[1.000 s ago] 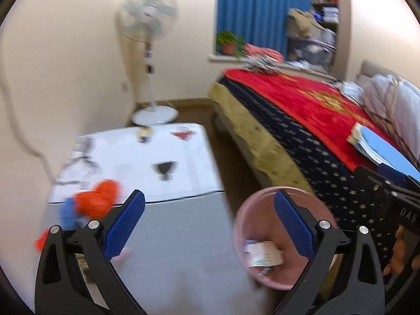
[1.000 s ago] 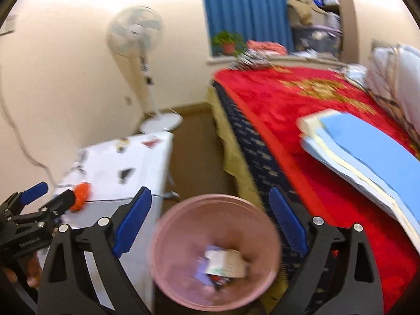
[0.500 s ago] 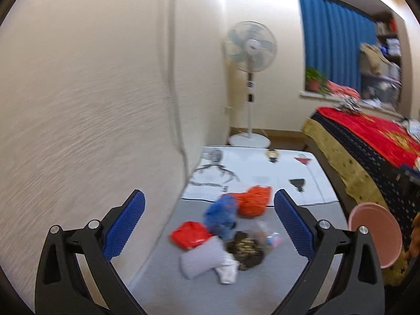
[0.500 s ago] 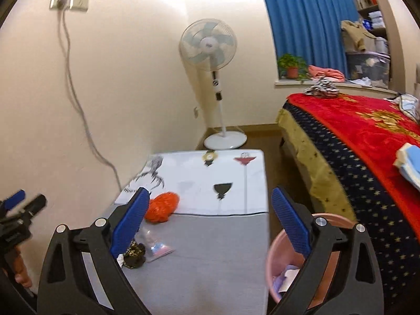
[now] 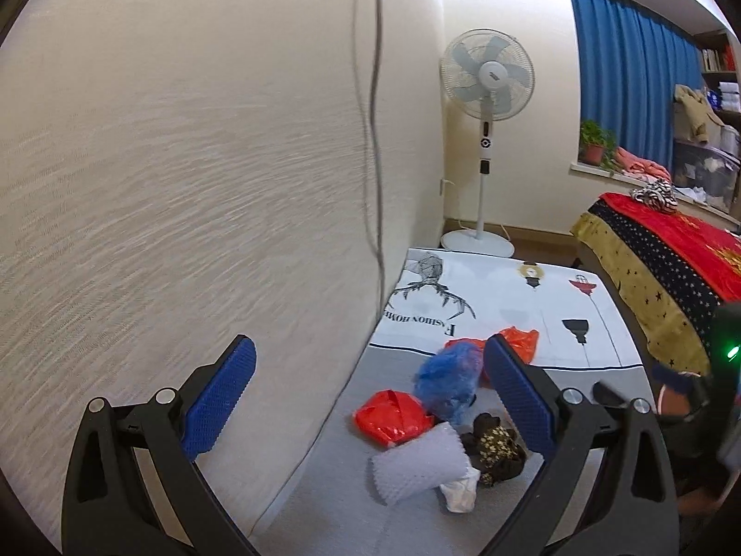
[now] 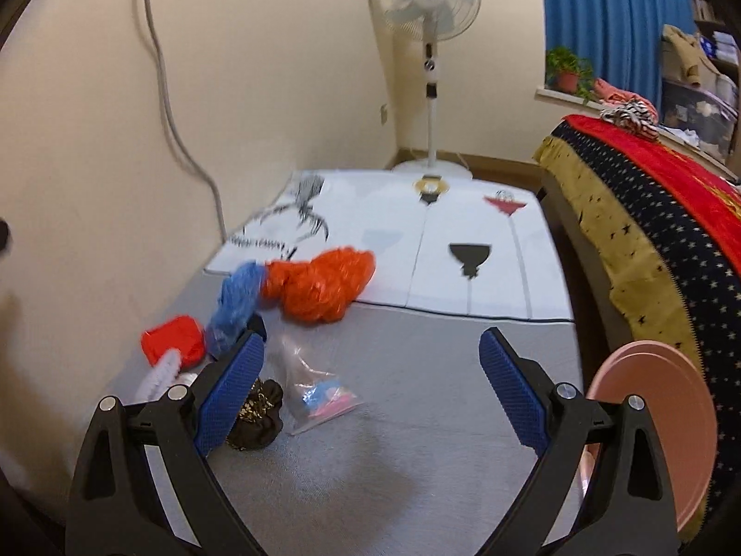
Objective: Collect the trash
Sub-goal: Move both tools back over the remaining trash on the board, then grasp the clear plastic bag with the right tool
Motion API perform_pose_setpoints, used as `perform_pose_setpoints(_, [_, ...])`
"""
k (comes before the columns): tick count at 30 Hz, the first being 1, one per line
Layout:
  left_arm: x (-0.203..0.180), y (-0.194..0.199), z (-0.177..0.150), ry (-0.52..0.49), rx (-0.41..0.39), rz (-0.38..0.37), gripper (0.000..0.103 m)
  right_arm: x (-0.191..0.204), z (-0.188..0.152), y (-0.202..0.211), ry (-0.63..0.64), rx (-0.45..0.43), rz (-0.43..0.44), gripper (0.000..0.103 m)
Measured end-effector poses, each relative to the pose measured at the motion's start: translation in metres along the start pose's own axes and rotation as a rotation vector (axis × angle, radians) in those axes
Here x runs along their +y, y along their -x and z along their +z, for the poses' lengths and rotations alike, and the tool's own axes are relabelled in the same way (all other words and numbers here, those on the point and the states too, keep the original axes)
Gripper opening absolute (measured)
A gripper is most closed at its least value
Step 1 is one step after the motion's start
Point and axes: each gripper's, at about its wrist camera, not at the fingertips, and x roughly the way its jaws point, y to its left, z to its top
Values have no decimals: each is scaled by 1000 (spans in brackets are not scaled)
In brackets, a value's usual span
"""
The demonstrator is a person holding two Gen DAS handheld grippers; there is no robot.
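A home bedroom, bed (image 6: 648,213) with red blanket, standing fan (image 5: 486,78), blue curtains (image 5: 634,92), potted plant (image 6: 567,69) on sill

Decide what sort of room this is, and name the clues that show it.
Most likely a bedroom: a bed with a red blanket, a blue curtain, and a standing fan by the wall.

Both views swung from pink bin (image 6: 648,421) to trash pile (image 5: 444,412).
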Motion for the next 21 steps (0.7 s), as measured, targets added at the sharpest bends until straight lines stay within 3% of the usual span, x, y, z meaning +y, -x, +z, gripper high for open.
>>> perform_pose_setpoints(8, [13,-8,-1,19,26,-6,95,30,-13,-43,52,27,19,88])
perform_pose_setpoints(13, [20,-13,0,49,44,-22,95,44,-20,-61,109,38,19,69])
perform_pose_setpoints(19, [27,-18,-1,80,66,-23,95,44,-27,-82,113,48,25,56])
perform_pose_setpoints(21, [27,-19,-1,83,69,-23,95,44,-27,-92,110,91,47,44])
